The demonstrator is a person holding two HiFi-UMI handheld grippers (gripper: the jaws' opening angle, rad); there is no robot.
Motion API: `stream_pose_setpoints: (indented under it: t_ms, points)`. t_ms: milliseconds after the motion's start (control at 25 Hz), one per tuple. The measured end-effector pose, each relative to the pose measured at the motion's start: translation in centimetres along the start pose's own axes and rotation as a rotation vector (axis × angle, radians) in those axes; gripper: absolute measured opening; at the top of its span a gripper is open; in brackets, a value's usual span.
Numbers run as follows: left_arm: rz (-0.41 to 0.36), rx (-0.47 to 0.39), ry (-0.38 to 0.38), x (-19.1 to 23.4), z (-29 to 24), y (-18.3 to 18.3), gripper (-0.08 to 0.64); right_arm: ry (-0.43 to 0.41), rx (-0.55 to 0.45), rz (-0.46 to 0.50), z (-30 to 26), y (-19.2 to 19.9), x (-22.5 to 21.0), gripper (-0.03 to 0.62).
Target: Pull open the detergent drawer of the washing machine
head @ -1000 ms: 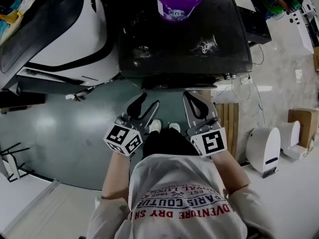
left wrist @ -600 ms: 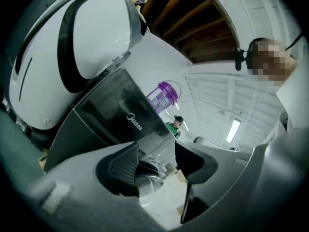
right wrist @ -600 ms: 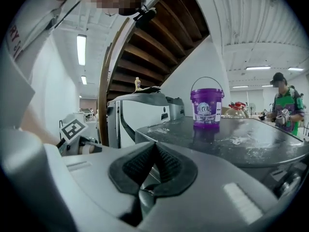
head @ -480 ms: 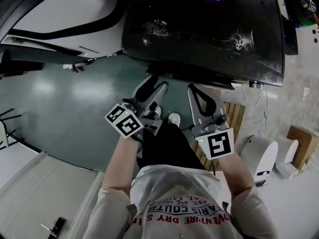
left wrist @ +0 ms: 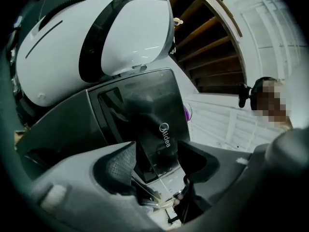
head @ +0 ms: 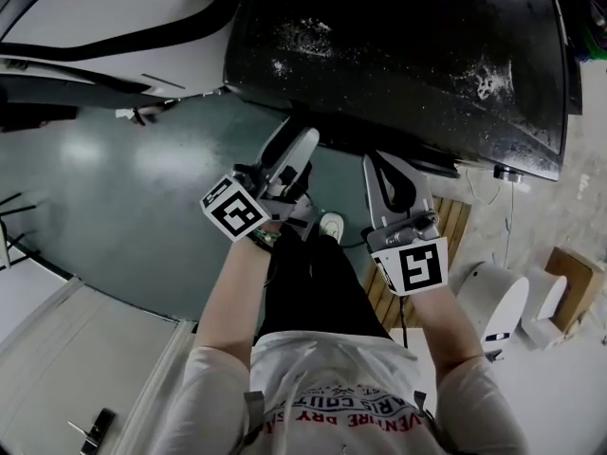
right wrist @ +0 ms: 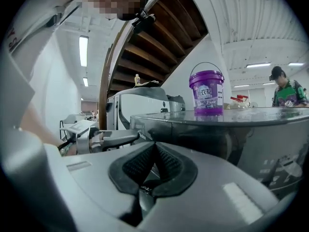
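Observation:
The dark washing machine (head: 398,55) fills the top of the head view, seen from above. Its front shows in the left gripper view as a glossy dark panel with a white logo (left wrist: 161,124); I cannot tell which part is the drawer. My left gripper (head: 296,145) hangs just before the machine's front edge, rolled on its side. Its jaws (left wrist: 159,153) are opening, with nothing between them. My right gripper (head: 381,163) is beside it, also short of the front, its pads (right wrist: 154,149) meeting at the tips on nothing.
A purple tub (right wrist: 206,88) stands on the machine's top. A white machine (head: 114,8) stands at the left. Wooden slats (head: 446,226), a white device (head: 503,301) and a cardboard box (head: 569,263) lie at the right. A person (right wrist: 285,86) stands beyond.
Both grippers have sunk in front of the machine. The left one has rolled onto its side and its jaws have spread. The right one stays shut.

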State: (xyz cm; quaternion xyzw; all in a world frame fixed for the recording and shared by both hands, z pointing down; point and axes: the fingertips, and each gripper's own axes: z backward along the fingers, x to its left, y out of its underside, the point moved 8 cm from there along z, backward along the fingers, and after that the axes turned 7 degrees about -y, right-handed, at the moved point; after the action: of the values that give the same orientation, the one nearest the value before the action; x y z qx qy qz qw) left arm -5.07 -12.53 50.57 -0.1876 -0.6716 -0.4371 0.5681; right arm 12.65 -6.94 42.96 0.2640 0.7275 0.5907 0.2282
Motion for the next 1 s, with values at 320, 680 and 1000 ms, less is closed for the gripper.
stream_pose_setpoints:
  t_ms: [320,680,1000]
  points:
    - [0.144,-0.076,0.061,0.9,-1.1,0.2,0.27,0.001,-0.021,-0.031,-1.2,0.2,0.4,0.0]
    - [0.191,-0.163,0.211,1.0,-2.0,0.8,0.243,0.033,-0.034,-0.023,-1.6,1.3,-0.3,0.0]
    - [0.247,-0.212,0.266,1.6,-1.8,1.1,0.195,0.02,-0.023,0.01,-0.8,2.7,-0.3,0.0]
